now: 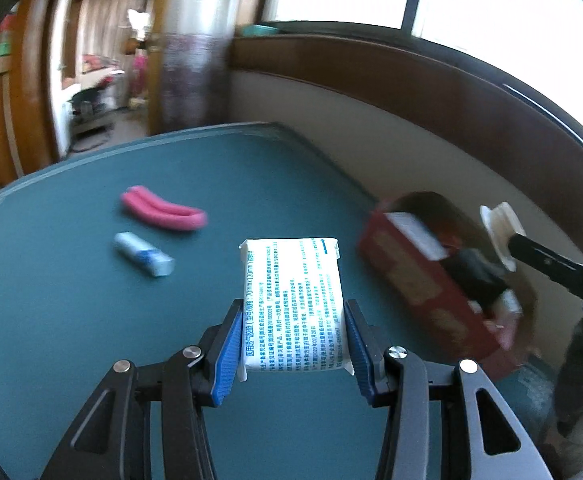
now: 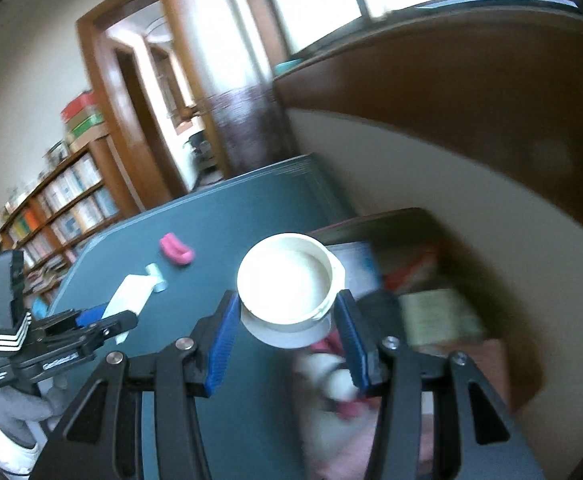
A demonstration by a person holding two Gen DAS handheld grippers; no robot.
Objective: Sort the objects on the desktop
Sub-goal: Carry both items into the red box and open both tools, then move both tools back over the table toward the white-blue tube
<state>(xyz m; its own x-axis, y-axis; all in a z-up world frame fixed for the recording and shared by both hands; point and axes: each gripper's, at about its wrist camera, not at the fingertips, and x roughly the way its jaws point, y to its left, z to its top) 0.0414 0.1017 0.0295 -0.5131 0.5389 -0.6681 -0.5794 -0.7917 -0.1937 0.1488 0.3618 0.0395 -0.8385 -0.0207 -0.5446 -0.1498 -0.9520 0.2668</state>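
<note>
The white rectangular paper packet printed with blue text point(image 1: 293, 304) sits clamped between the blue ribbed pads of the left gripper point(image 1: 293, 344), lifted over the dark green tabletop point(image 1: 51, 320). The right gripper point(image 2: 287, 340) is partly closed on a round cream plastic tub point(image 2: 287, 284), its pads pressing the tub's sides. Beyond the left gripper, on the table, lie a small white-and-blue tube point(image 1: 143, 254) and a pink curved foam piece point(image 1: 163, 214) just behind it. At the table's right edge stands an open red cardboard box point(image 1: 423, 280) holding assorted items, blurred.
</note>
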